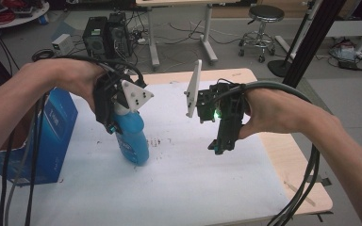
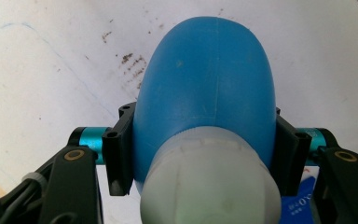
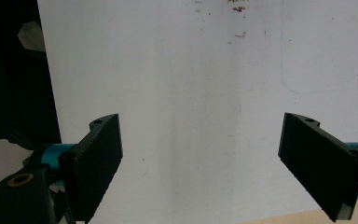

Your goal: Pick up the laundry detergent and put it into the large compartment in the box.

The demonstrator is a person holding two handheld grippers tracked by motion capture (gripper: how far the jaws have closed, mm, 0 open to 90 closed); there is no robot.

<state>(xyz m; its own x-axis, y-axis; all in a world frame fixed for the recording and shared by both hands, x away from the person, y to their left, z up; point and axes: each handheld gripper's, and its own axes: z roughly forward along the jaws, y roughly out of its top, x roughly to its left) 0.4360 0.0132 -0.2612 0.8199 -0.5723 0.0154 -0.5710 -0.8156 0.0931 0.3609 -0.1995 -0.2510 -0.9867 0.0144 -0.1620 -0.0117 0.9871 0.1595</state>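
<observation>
Above the white sheet (image 1: 179,183), left gripper (image 1: 115,123) is clamped on blue bottle (image 1: 133,139); long axis near vertical, cap end up, base down. Right gripper (image 3: 200,163) jaws apart, holding nothing.

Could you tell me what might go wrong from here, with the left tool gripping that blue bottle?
The left tool clamps the blue bottle on its rounded, smooth sides near the pale cap; it could slip or twist. The bottle hangs tilted above the white sheet, so a slip might drop it there. The right tool is open and empty, giving no support. The brown crumbs lie close by and may be scattered.
</observation>
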